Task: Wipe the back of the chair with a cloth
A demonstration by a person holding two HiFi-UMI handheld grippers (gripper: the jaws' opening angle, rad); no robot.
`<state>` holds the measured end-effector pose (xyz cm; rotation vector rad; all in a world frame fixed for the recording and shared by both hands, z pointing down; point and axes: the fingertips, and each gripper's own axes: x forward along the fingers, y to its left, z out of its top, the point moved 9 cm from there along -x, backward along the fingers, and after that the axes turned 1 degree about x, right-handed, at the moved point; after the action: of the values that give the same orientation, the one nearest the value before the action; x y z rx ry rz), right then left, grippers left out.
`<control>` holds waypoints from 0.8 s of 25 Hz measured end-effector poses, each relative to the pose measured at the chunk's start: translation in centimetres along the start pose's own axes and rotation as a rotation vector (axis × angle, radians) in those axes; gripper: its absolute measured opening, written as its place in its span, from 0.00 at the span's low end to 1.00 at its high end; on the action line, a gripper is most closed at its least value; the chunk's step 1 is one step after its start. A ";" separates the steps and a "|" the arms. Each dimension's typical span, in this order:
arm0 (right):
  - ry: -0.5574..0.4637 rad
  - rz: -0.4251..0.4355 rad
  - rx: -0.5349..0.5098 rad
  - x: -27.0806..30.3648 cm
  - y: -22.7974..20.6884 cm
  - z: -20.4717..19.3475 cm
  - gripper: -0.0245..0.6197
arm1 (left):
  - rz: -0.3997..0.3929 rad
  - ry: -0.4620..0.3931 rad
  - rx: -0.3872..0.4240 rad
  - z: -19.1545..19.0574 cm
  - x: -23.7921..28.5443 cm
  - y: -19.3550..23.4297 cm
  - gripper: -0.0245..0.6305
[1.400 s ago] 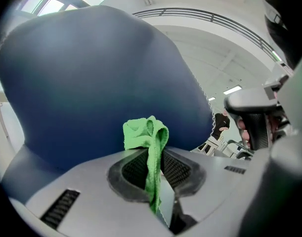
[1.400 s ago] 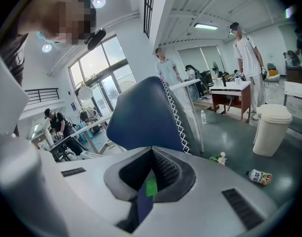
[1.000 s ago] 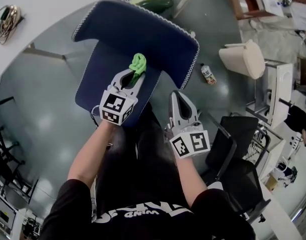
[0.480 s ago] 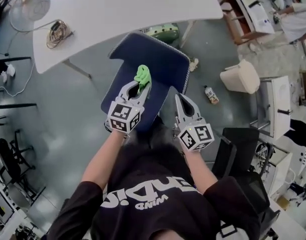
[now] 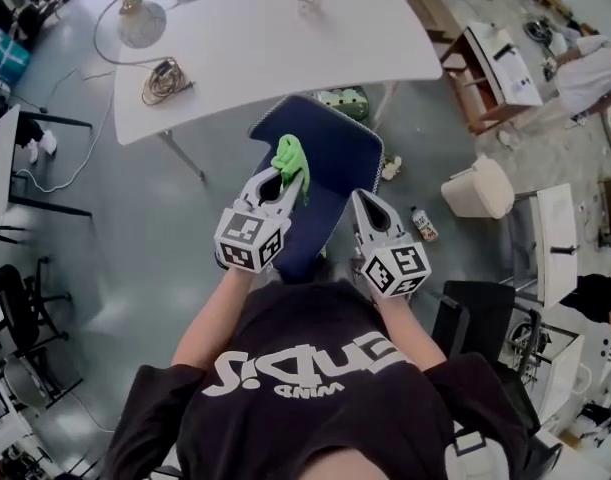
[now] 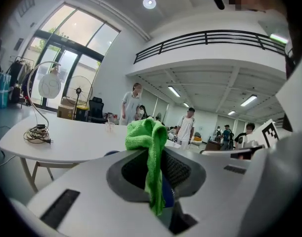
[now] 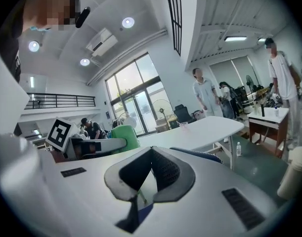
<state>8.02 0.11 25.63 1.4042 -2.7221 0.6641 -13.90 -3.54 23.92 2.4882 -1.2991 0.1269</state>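
- Your left gripper (image 6: 154,156) is clamped on a bright green cloth (image 6: 150,135), which bunches above the jaws and hangs down between them.
- Your right gripper (image 7: 151,151) carries nothing, and its jaws meet at the tips.
- In the head view, the cloth sits over the left part of the back of the navy chair (image 5: 337,153). Whether it touches the fabric cannot be told.
- The right gripper hovers just beside the left one, over the right edge of the chair's seat.
- The chair stands at the near edge of a white desk (image 5: 285,38), its back toward the desk.
- The desk bears a coil of cable (image 5: 163,76) and a round-headed lamp (image 5: 142,23) near its left end.
- On the grey floor (image 5: 135,268) to the right of the chair lie a small bottle (image 5: 423,225) and a cream bin (image 5: 478,186).
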 end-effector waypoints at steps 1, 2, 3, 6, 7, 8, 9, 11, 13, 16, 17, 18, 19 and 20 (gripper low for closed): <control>0.002 0.017 -0.014 -0.1 0.5 0.3 0.03 | 0.004 -0.014 0.007 0.5 -0.8 -0.1 0.12; 0.003 0.033 -0.027 -0.1 1.1 0.6 0.03 | 0.011 -0.029 0.014 1.0 -1.8 -0.1 0.12; 0.004 0.047 -0.038 -0.1 1.6 0.8 0.03 | 0.020 -0.044 0.020 1.5 -2.7 0.0 0.13; 0.000 0.077 -0.062 -0.1 3.3 1.3 0.03 | 0.053 -0.083 0.033 2.4 -5.9 0.6 0.13; 0.000 0.082 -0.066 0.0 3.7 1.4 0.03 | 0.067 -0.092 0.033 2.6 -7.0 0.9 0.12; -0.001 0.087 -0.067 0.0 4.1 1.4 0.03 | 0.082 -0.100 0.032 2.5 -8.0 1.2 0.12; -0.002 0.092 -0.069 0.1 4.3 1.3 0.03 | 0.097 -0.109 0.028 2.5 -9.0 1.5 0.12; -0.003 0.100 -0.078 0.2 4.6 1.2 0.03 | 0.134 -0.128 0.020 2.1 -10.6 2.0 0.12; -0.003 0.101 -0.093 0.4 4.5 1.1 0.03 | 0.176 -0.146 0.017 1.7 -11.8 2.5 0.12; 0.006 0.091 -0.106 0.7 4.4 0.5 0.03 | 0.218 -0.164 0.030 0.9 -12.8 3.1 0.12; 0.007 0.088 -0.109 0.8 4.4 0.3 0.03 | 0.225 -0.165 0.038 0.6 -13.1 3.3 0.12; 0.007 0.086 -0.111 1.0 4.5 0.1 0.03 | 0.231 -0.163 0.045 0.3 -13.3 3.5 0.12; 0.008 0.085 -0.113 1.2 4.6 -0.1 0.03 | 0.235 -0.160 0.050 0.0 -13.5 3.8 0.12; 0.009 0.084 -0.114 1.4 4.7 -0.2 0.03 | 0.238 -0.155 0.053 -0.3 -13.7 4.0 0.12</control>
<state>3.45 1.49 24.37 1.2665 -2.7756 0.5076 -25.04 5.18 22.04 2.4179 -1.6747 0.0237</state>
